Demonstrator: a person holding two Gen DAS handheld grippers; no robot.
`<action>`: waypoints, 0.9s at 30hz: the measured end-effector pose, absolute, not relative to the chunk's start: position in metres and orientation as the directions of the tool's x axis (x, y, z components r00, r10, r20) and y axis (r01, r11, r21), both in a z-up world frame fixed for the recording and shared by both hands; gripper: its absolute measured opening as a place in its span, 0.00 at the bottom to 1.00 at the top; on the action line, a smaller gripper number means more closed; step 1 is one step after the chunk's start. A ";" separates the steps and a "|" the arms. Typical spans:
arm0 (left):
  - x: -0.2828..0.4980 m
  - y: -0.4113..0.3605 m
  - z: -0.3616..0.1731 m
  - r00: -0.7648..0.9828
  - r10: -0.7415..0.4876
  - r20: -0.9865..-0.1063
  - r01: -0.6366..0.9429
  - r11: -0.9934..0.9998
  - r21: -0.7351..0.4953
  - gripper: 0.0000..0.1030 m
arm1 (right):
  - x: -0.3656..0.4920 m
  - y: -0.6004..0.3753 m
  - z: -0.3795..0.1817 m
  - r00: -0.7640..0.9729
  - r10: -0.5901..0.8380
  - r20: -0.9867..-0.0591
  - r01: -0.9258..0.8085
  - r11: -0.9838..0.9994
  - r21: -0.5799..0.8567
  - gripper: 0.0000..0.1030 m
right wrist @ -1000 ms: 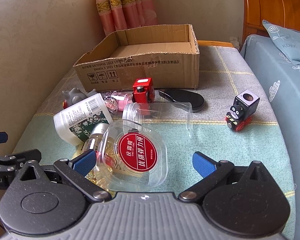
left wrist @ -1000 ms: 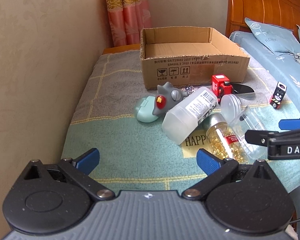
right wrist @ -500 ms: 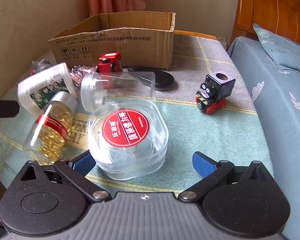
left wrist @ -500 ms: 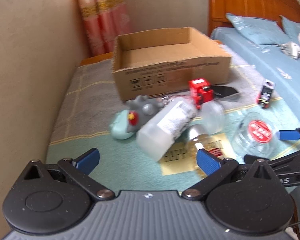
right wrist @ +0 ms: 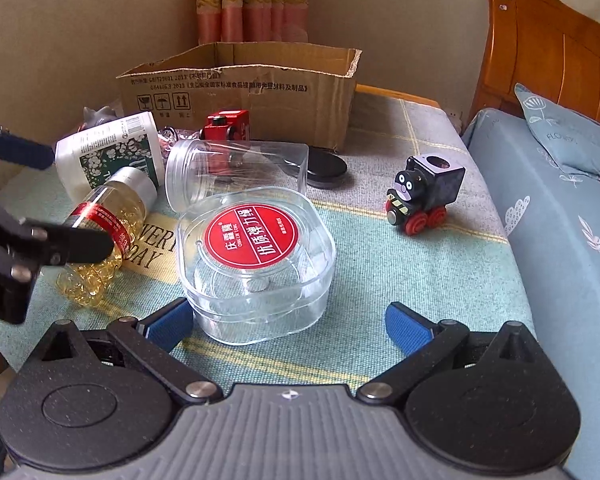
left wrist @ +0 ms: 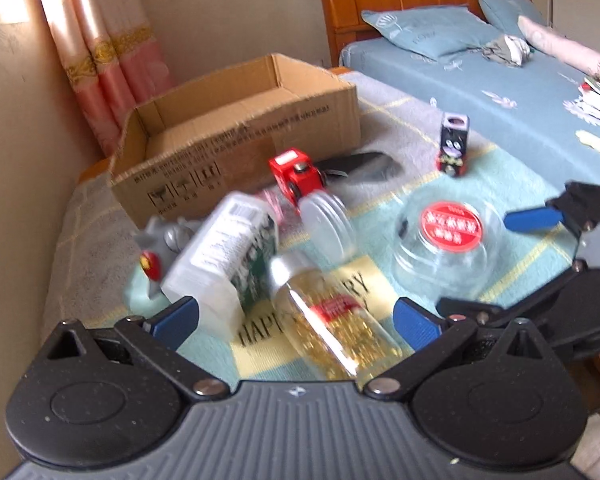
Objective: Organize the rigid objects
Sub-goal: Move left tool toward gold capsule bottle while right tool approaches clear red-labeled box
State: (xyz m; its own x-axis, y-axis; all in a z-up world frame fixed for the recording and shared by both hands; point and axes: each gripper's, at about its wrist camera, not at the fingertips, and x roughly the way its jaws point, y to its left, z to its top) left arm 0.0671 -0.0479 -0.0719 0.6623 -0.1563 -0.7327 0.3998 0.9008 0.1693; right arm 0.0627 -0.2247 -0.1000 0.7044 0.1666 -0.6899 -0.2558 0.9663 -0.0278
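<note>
A clear square box with a red round label point(right wrist: 256, 264) sits on the cloth between the open fingers of my right gripper point(right wrist: 288, 322), whose left pad is close beside its wall. My left gripper point(left wrist: 296, 322) is open around a capsule bottle point(left wrist: 332, 320) lying on its side. In the left wrist view the right gripper point(left wrist: 480, 262) straddles the clear box point(left wrist: 444, 248). A white bottle point(left wrist: 228, 252), a clear jar point(right wrist: 236, 168), a red toy point(right wrist: 224, 128) and a black toy train point(right wrist: 424, 188) lie in front of an open cardboard box point(right wrist: 240, 84).
A grey toy figure point(left wrist: 168, 236) and a flat black object point(right wrist: 326, 168) lie near the cardboard box. A bed with blue bedding point(right wrist: 560, 220) runs along the right edge. A beige wall point(left wrist: 20, 140) bounds the left, with a pink curtain behind.
The left gripper swung right and came in around the capsule bottle. The right gripper moved closer to the clear labelled box, which now sits between its fingers. Both stay open.
</note>
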 end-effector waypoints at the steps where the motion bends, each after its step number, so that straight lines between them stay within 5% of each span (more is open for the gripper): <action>1: 0.065 -0.047 -0.075 0.650 -0.163 -0.742 0.406 0.900 0.158 0.99 | 0.062 -0.225 -0.100 0.709 0.167 -0.685 -0.255 0.967 -0.028 1.00; 16: 0.074 0.041 -0.099 0.637 0.099 -0.764 0.148 0.958 0.247 0.99 | 0.055 -0.228 -0.104 0.740 0.177 -0.650 -0.256 0.966 -0.028 1.00; 27: 0.050 0.027 -0.073 0.602 -0.142 -0.786 0.333 0.939 0.085 0.99 | 0.057 -0.230 -0.104 0.733 0.207 -0.648 -0.296 0.955 -0.029 1.00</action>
